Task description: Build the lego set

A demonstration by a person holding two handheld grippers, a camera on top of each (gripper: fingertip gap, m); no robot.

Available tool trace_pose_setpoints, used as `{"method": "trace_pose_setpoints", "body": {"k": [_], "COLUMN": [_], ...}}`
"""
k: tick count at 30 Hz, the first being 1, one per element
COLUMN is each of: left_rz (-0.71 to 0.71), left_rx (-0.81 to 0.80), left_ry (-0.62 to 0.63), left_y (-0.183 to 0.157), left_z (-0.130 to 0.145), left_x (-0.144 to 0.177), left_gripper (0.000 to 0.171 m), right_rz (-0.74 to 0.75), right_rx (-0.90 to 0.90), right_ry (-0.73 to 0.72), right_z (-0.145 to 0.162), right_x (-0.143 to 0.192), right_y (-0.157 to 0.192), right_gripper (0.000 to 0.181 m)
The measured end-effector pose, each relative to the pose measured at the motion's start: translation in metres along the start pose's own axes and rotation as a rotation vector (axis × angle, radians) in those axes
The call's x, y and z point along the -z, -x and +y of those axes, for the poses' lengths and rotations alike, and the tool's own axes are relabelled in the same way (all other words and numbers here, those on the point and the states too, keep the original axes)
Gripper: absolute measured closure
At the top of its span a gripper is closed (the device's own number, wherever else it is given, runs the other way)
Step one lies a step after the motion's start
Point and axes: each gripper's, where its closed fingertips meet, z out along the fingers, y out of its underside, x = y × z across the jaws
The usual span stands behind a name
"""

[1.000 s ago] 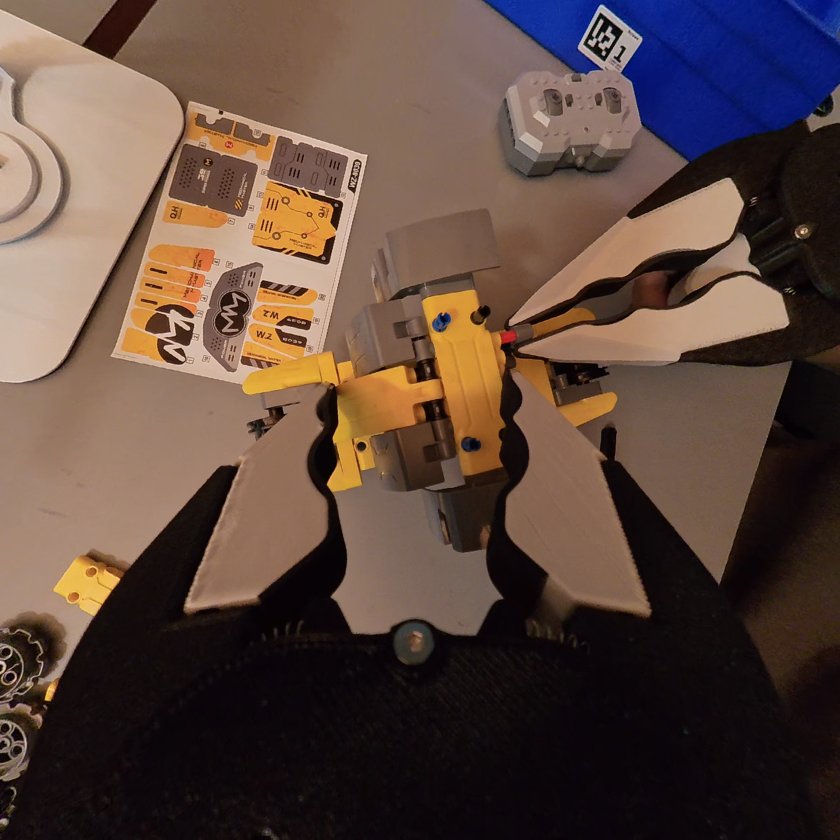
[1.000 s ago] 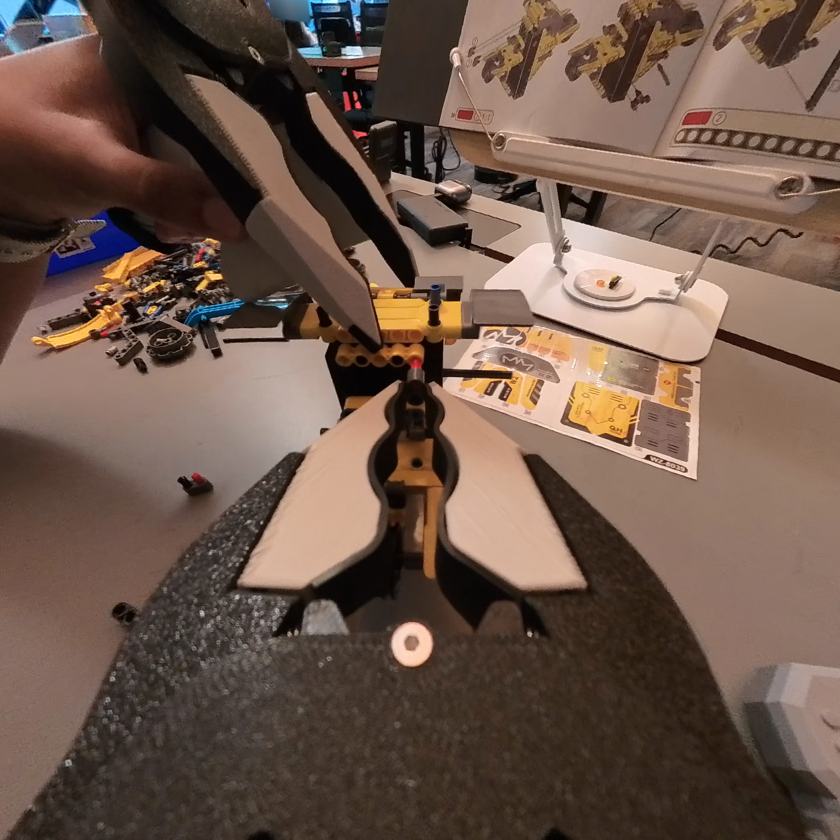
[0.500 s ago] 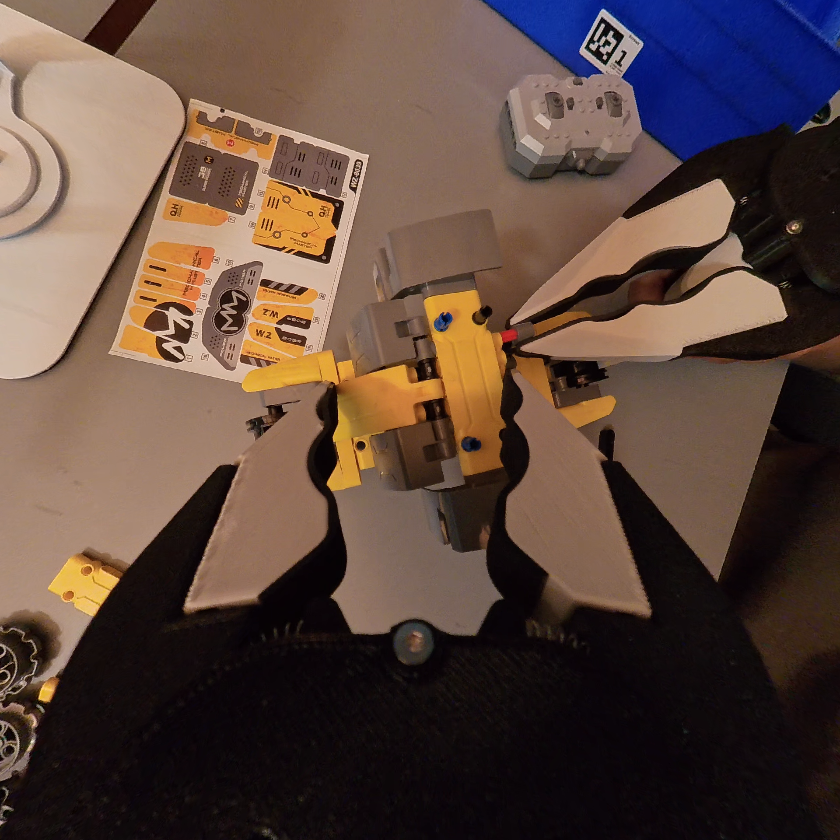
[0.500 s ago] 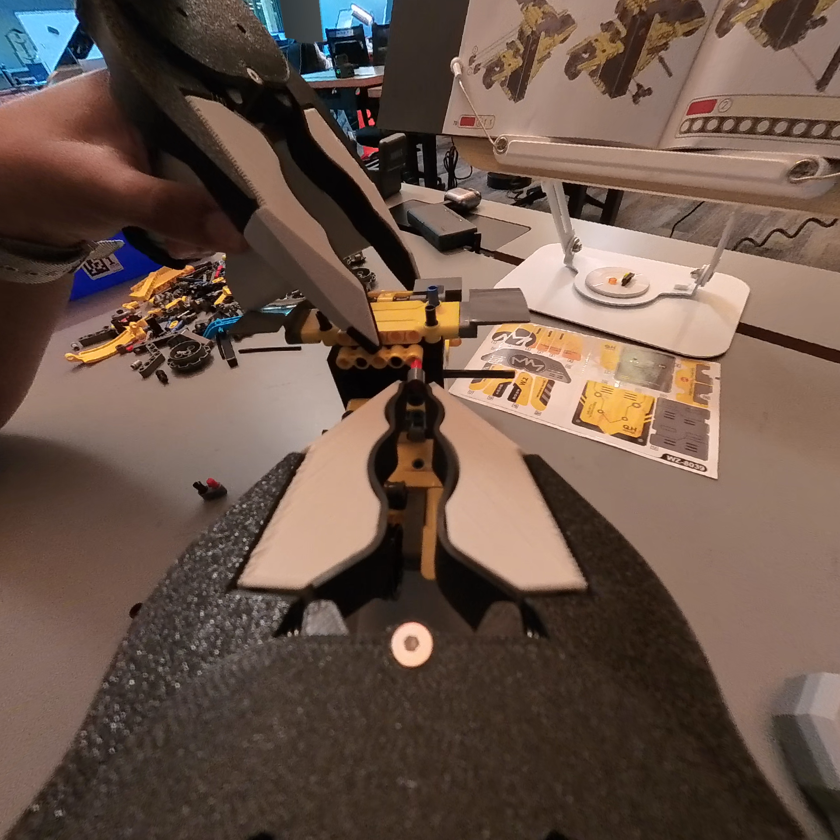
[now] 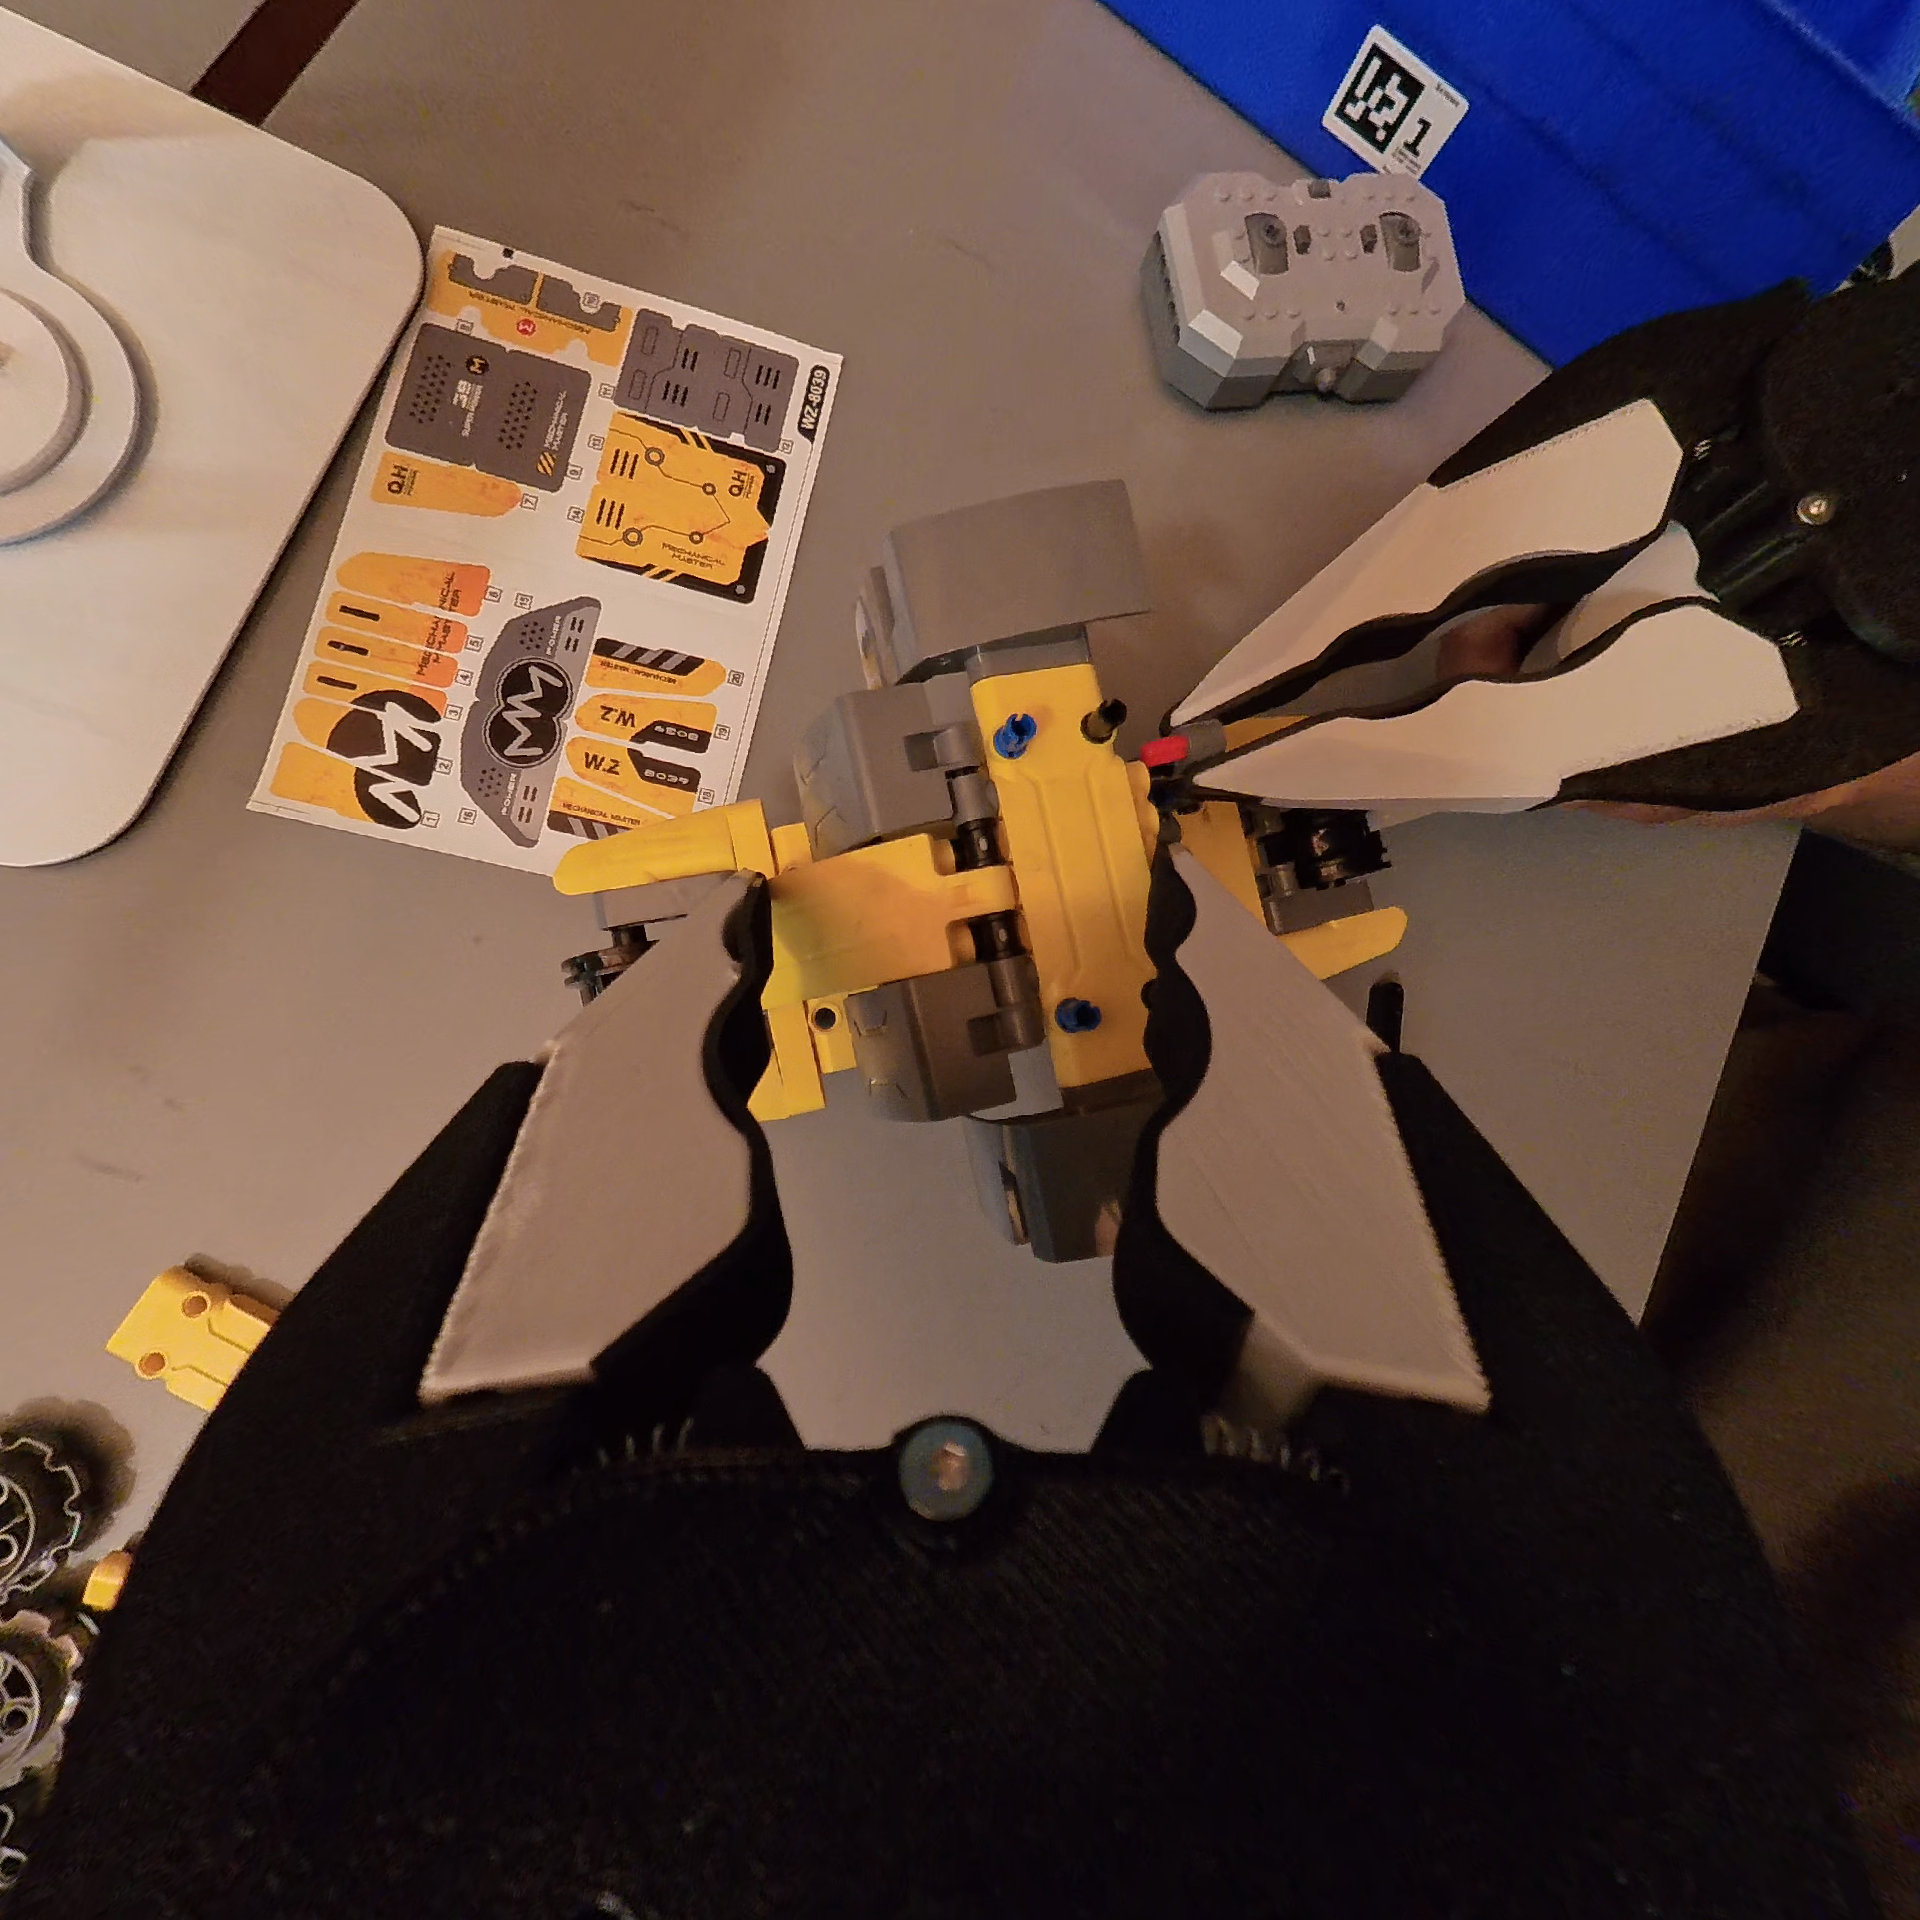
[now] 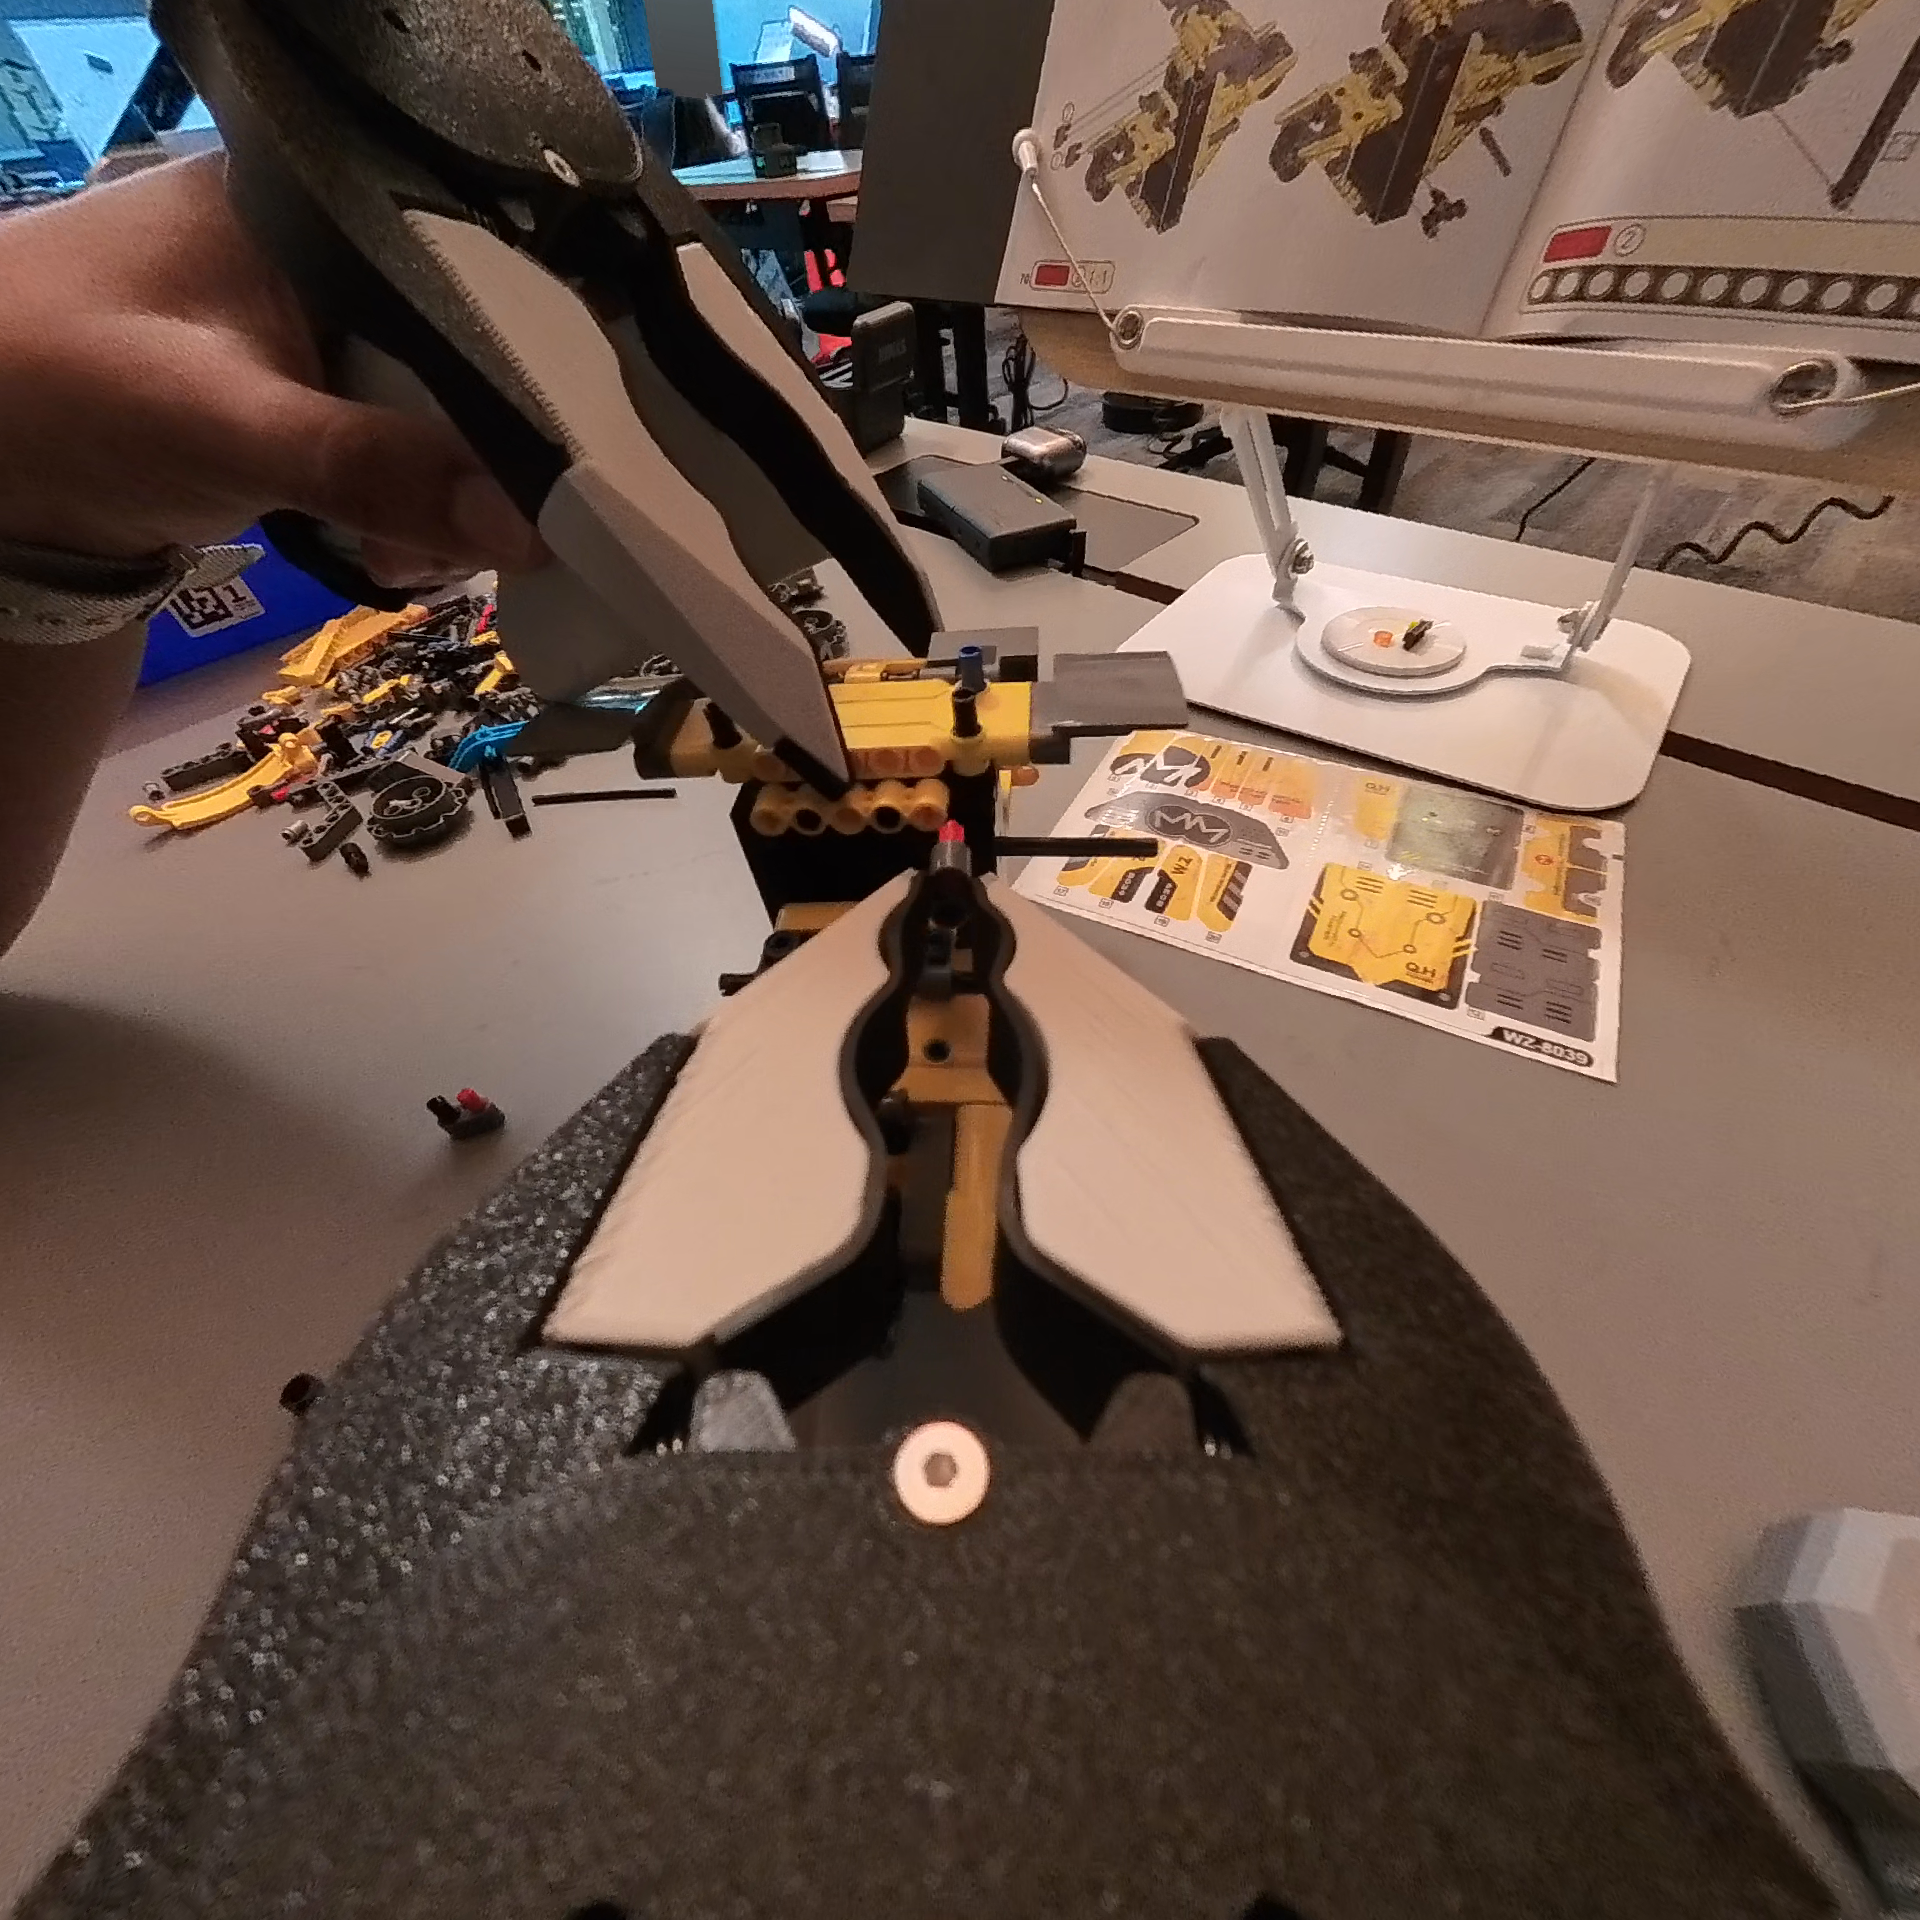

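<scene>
A yellow and grey brick model [image 5: 1060, 831] stands on the grey table [image 5: 935, 208]. My left gripper [image 5: 951, 894] is shut on it from above, one finger on each side. The model also shows in the right wrist view [image 6: 904, 717], with a left finger [image 6: 675, 582] coming down onto it beside a hand. My right gripper [image 6: 945, 883] is shut on a small grey pin with a red tip [image 6: 948, 840]. The red tip sits against the model's side, just below its row of yellow holes. In the left wrist view the right gripper [image 5: 1179, 743] comes in from the right with the pin [image 5: 1169, 750].
A sticker sheet [image 5: 561, 582] lies left of the model. A grey control box [image 5: 1304, 291] and blue bin [image 5: 1610, 104] are beyond. A white stand base [image 6: 1455, 675] carries an instruction booklet [image 6: 1455, 156]. Loose pieces [image 6: 364, 727] are piled left; the table edge is close on the right.
Almost nothing. Both grips hold as before and the pin's red tip stays at the model's side. The right wrist view has shifted slightly.
</scene>
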Motion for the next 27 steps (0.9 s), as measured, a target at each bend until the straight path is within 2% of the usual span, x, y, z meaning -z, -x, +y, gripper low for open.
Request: {"method": "trace_pose_setpoints", "body": {"k": [18, 27], "left_rz": [0.012, 0.015], "left_rx": [0.015, 0.019], "left_ry": [-0.012, -0.017], "left_y": [0.0008, 0.0007], "left_z": [-0.0011, -0.0020], "left_x": [-0.0007, -0.0011], "left_gripper": [0.101, 0.103], "right_rz": [0.027, -0.007], "right_rx": [0.079, 0.012], "right_ry": [-0.033, -0.008], "right_z": [-0.0015, -0.0014], "right_x": [-0.0035, -0.0050], "right_y": [0.0019, 0.0015], "right_gripper": [0.175, 0.175]}}
